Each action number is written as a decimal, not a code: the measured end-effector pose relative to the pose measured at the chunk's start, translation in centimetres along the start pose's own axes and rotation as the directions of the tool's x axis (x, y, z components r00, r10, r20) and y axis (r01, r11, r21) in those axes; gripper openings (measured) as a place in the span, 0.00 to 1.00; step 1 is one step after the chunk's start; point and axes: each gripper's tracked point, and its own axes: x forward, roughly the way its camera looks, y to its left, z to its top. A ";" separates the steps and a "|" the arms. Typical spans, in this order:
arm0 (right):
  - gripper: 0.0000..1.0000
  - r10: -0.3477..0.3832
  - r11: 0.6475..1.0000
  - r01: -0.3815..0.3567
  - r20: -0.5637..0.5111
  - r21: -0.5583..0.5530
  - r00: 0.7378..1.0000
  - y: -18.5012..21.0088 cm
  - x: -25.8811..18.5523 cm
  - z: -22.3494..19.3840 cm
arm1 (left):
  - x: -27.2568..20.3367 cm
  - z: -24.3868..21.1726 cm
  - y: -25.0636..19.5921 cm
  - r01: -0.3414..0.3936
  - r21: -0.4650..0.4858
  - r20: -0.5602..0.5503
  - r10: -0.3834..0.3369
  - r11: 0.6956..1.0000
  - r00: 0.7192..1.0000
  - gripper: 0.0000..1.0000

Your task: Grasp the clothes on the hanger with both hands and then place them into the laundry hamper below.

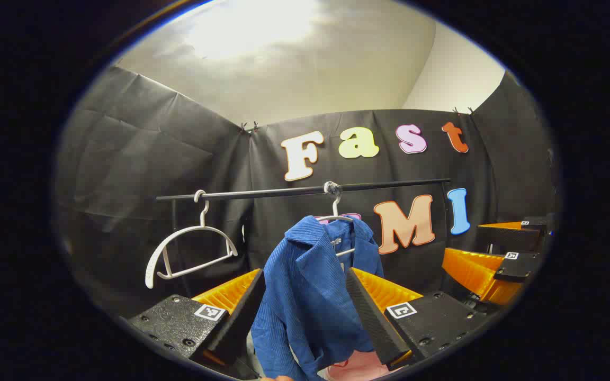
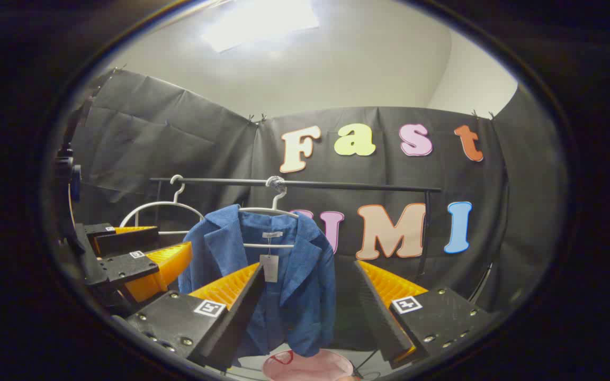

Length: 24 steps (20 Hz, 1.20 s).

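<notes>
Hanging on its hanger [image 2: 268, 211] from the rail [image 2: 337, 185], blue jacket [image 2: 262, 275] above pink hamper [image 2: 310, 366]; left gripper [image 1: 305, 296] and right gripper [image 2: 307, 296] both spread wide, gripping nothing. Risking a snagged collar, dragging hanger along if pulled straight down.

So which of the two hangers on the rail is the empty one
The white hanger nearest the rail's end post is bare. The other hanger, mid-rail, carries the blue jacket.
</notes>
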 end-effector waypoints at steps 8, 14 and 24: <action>0.98 -0.007 0.999 0.007 0.019 -0.031 1.000 -2.0 0.7 1.5 | 2.0 0.4 -0.9 -0.027 -0.035 -0.031 0.026 0.999 0.999 0.96; 0.98 -0.007 0.999 0.009 0.034 -0.045 0.999 -3.6 1.4 2.5 | 3.6 1.3 -1.8 -0.055 -0.050 -0.029 0.053 0.997 0.998 0.95; 0.94 -0.032 0.999 0.033 0.009 -0.044 0.999 -7.6 1.2 1.8 | 10.0 -1.3 -3.9 -0.282 -0.077 -0.043 0.280 0.956 0.959 0.94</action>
